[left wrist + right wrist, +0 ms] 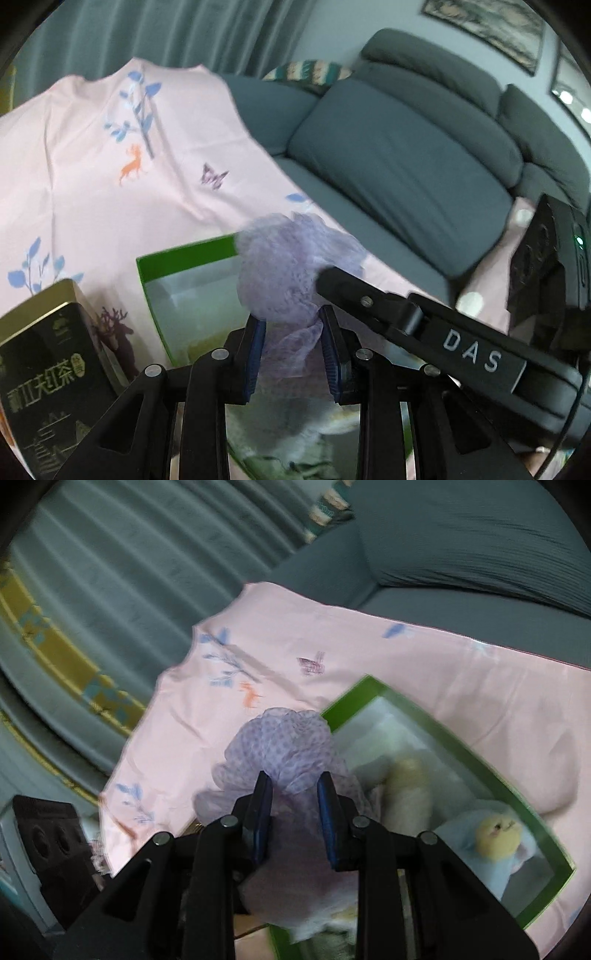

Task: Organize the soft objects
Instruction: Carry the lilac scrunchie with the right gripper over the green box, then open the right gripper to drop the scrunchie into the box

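Observation:
A purple dotted gauzy cloth (291, 254) is bunched up and hangs over a green-rimmed box (184, 248). My left gripper (291, 319) is shut on its lower fold. In the right wrist view my right gripper (294, 781) is shut on the same cloth (288, 738), just left of the green box (465, 747). Inside the box lie a blue plush with a yellow head (491, 836) and a cream soft roll (408, 790). The right gripper's black finger (369, 301) reaches into the cloth from the right in the left wrist view.
The box rests on a pink printed sheet (92, 155) spread over a grey sofa (399, 158). A black and gold tea tin (48, 365) stands at the lower left. Grey curtains (110, 572) hang behind. The left gripper's black body (51, 834) sits low left.

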### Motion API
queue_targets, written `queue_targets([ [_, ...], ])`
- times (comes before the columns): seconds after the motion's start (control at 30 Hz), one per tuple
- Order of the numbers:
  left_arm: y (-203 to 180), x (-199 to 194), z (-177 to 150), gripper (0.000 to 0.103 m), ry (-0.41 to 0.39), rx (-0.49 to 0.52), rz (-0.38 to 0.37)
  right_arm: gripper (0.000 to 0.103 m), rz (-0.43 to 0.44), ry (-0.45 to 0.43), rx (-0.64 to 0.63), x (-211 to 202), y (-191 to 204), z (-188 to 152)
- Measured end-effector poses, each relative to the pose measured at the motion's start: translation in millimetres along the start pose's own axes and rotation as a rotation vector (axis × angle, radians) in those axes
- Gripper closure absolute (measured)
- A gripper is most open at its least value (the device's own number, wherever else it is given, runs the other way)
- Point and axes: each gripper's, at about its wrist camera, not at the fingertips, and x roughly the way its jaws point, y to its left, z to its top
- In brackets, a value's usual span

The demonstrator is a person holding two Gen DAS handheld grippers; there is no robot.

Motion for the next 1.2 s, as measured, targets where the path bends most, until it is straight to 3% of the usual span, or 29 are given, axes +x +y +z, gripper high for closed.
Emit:
queue_targets([
  [0.1,3.2,13.5,-3.7,0.074,0.028,-0.009,0.036,0.078,0.012,0.035,0.04,11.2,-13.4,-0.1],
  [0.2,1.1,26.8,-8.2,0.074,0.069,0.003,0.093,0.083,-0.064,0.045,0.041,17.3,-17.4,-1.0],
  [0.33,-1.7,35.8,-10.7,0.074,0.086,0.017,0.138,0.083,-0.099,0.045,0.019,20.0,-14.6,-1.2],
  [0.57,0.8,33.7,-11.7,0.073,0.102,-0.004,0.12,0.079,-0.123,0.036,-0.005,17.4,-12.0,-1.8],
  [0.63,-0.1,27.8,-10.6,0.069,0.103,-0.005,0.102,0.069,-0.147,0.025,-0.014,11.9,-10.6,-1.8],
  [0.77,-1.9,9.9,-9.3,0.04,0.084,0.004,0.108,0.051,-0.162,-0.027,-0.036,-7.1,-8.2,-2.1],
  [0.83,-0.3,-2.9,-9.6,0.035,0.076,-0.006,0.087,0.032,-0.174,-0.058,-0.048,-20.5,-6.2,-3.4],
  [0.97,3.3,-31.5,-14.9,0.027,0.064,-0.019,0.079,0.025,-0.186,-0.11,-0.072,-44.7,0.3,-8.9],
  [1.1,10.9,-72.4,-29.2,0.026,0.039,-0.03,0.097,0.014,-0.171,-0.149,-0.089,-69.8,8.8,-22.0],
  [1.2,20.2,-101.9,-40.7,0.025,0.013,-0.056,0.102,0.013,-0.182,-0.158,-0.112,-83.6,17.8,-33.6],
])
